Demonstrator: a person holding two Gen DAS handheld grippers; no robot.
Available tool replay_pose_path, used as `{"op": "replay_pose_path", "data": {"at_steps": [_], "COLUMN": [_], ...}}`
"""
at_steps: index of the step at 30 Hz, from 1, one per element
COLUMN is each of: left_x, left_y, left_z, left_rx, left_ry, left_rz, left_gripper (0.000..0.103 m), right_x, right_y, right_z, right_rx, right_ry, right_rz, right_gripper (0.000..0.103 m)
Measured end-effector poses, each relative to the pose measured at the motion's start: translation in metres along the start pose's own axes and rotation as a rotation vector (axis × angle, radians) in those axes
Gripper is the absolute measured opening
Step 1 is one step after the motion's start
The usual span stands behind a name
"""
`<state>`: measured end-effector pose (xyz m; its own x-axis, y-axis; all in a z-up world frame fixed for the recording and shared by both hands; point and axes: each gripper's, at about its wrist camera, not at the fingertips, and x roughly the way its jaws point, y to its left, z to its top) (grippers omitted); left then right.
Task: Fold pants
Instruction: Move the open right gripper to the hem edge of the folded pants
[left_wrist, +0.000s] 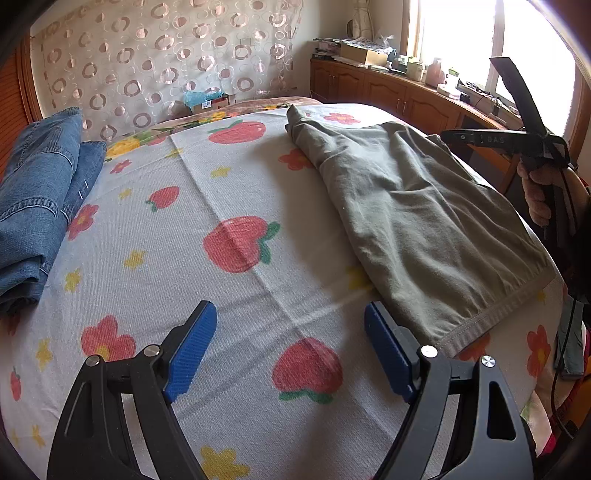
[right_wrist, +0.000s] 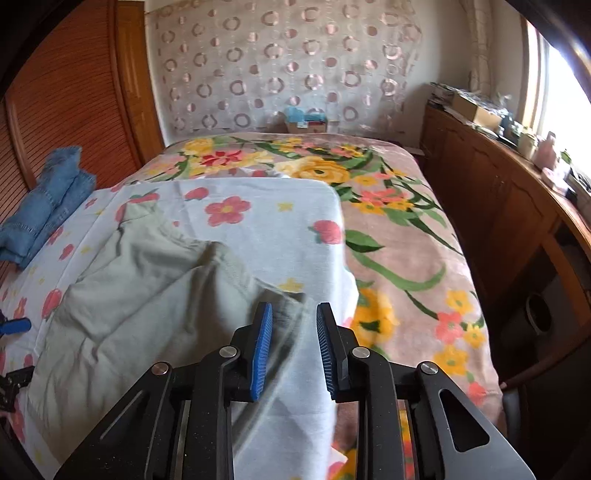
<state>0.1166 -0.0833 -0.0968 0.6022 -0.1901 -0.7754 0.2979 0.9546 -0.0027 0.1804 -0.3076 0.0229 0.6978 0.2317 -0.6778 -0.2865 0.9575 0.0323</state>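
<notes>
Grey-green pants (left_wrist: 417, 218) lie partly folded on the strawberry-print sheet (left_wrist: 221, 206), at the right of the left wrist view. My left gripper (left_wrist: 291, 354) is open and empty, just above the sheet, left of the pants' hem. In the right wrist view the pants (right_wrist: 147, 295) lie at the left and centre. My right gripper (right_wrist: 293, 343) is open with a moderate gap, above the pants' near edge and the sheet (right_wrist: 258, 221), holding nothing. The right gripper also shows in the left wrist view (left_wrist: 476, 138), raised over the pants' far side.
A folded stack of blue jeans (left_wrist: 37, 199) lies at the sheet's left edge, also in the right wrist view (right_wrist: 48, 206). A floral blanket (right_wrist: 406, 258) covers the bed's right part. Wooden cabinets (right_wrist: 498, 206) with clutter run along the right wall. A wooden wardrobe (right_wrist: 66, 92) stands at the left.
</notes>
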Motion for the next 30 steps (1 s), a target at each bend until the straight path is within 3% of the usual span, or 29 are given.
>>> {"op": "replay_pose_path", "data": {"at_steps": [4,7,12,16,18,25,30], "left_x": [0.0,0.0,0.0,0.0,0.0,0.0,0.0], "left_y": [0.0,0.0,0.0,0.0,0.0,0.001,0.001], "left_z": [0.0,0.0,0.0,0.0,0.0,0.001,0.001], "left_rx": [0.0,0.0,0.0,0.0,0.0,-0.001,-0.001], "left_ry": [0.0,0.0,0.0,0.0,-0.001,-0.001,-0.001], "left_rz": [0.0,0.0,0.0,0.0,0.0,0.001,0.001], "left_gripper": [0.083,0.083,0.083,0.083,0.083,0.083,0.083], "right_x": [0.015,0.021,0.01,0.018,0.019,-0.028,-0.071], "right_y": [-0.005,-0.005,-0.012,-0.011,-0.005,0.005,0.032], "right_z": [0.002,0.007,0.015,0.015,0.011,-0.012,-0.058], "right_rx": [-0.017,-0.023,0.022,0.031,0.019,0.034,0.036], "right_ry": [0.04,0.047,-0.034,0.016,0.038,-0.031,-0.076], "right_rz": [-0.051,-0.054,-0.13,-0.105,-0.107,-0.077,-0.057], "right_gripper": [0.024,0.006,0.005,0.006,0.014,0.043,0.046]}}
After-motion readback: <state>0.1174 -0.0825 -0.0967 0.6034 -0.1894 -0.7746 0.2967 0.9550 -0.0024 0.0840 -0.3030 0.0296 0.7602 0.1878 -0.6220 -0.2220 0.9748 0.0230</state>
